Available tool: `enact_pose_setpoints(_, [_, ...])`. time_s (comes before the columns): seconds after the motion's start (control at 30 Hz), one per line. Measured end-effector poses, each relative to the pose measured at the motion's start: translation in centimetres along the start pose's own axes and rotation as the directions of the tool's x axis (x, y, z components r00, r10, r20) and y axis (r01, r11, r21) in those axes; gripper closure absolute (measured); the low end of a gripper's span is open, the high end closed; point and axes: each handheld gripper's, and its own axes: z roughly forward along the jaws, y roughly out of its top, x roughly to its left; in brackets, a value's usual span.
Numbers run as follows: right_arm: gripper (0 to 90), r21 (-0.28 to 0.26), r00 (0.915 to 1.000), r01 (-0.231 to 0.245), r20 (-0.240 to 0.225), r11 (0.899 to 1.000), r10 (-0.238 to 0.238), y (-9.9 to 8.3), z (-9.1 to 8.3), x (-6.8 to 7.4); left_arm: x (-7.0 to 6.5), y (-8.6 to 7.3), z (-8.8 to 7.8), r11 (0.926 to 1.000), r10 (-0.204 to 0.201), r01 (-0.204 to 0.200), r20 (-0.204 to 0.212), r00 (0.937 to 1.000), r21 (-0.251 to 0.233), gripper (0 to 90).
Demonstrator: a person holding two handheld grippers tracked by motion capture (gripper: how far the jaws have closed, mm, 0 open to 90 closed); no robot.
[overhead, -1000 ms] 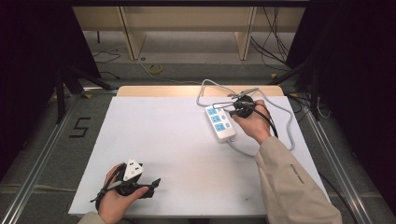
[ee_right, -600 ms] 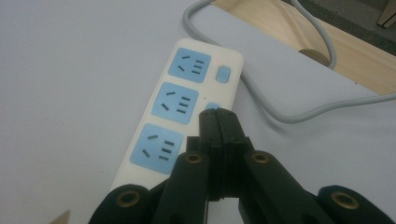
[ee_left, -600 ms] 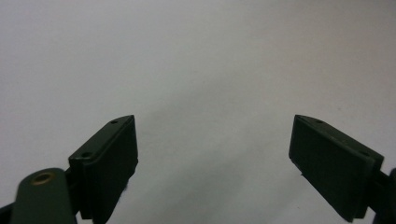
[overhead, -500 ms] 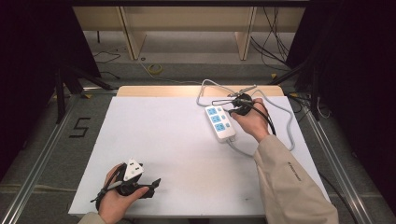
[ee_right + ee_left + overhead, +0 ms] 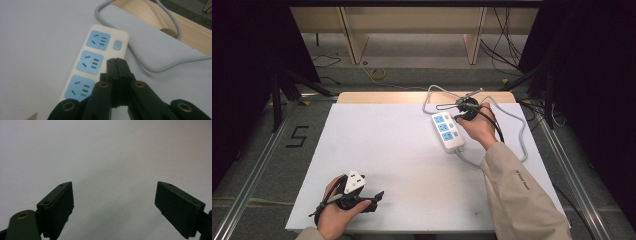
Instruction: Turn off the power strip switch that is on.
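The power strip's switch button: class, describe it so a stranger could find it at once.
On the white table, find the white power strip on the right. Three blue sockets run along it; the switch button sits beside the end socket nearest the grey cable. It is small, grey-blue and has no slots.

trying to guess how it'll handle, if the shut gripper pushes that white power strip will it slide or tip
The power strip lies flat and low on the smooth white table, so it likely slides rather than tips. Its grey cable loops loosely behind, so it may drag and swing the strip. The right gripper is shut beside the switch.
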Motion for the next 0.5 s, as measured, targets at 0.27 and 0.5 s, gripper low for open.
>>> enact_pose_setpoints(0.27, [90.0, 0.003, 1.0000, -0.003, 0.001, 1.000, 0.003, 0.5, 0.6, 0.0, 0.0, 0.0, 0.0, 1.0000, -0.008, 0.008, -0.001, 1.0000, -0.003, 15.1])
enact_pose_setpoints(0.5, [90.0, 0.004, 1.0000, -0.001, -0.004, 1.000, 0.001, 1.0, 1.2, 0.1, 0.0, 0.0, 0.0, 1.0000, -0.005, 0.005, -0.002, 1.0000, -0.001, 15.1])
